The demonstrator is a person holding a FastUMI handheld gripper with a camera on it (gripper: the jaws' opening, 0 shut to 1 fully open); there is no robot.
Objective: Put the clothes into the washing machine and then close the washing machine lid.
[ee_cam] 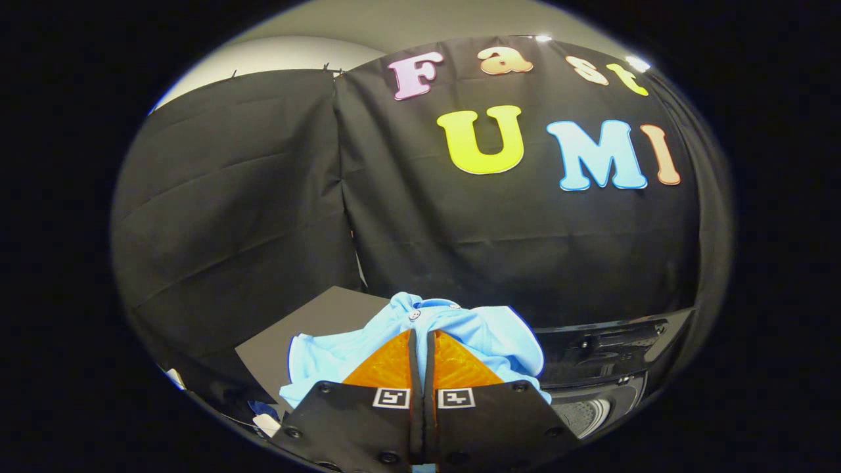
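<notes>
Garment: a light blue, soft cloth shirt (460, 332) with a collar and small round buttons near the top; it is bunched and crumpled, with folds spilling to both sides.
Garment position: it hangs from the tips of the claw (421, 341), draped around and just beyond the two fingers (387, 364), lifted clear of the surfaces below; more cloth falls on the left side than on the right.
Claw: the two fingers are pressed together with only a thin dark seam between them, clenched on the light blue shirt, whose fabric is pinched at the tips.
Claw pose: it points forward and roughly level toward the black cloth wall (276, 217), the fingers side by side.
Washing machine: a dark, glossy top-loading washer (611, 358) sits below and to the right of the fingers; a pale perforated drum (585, 414) shows in its opening, just right of the shirt's hanging edge.
Other surface: a flat black board (309, 328) lies behind and left of the shirt.
</notes>
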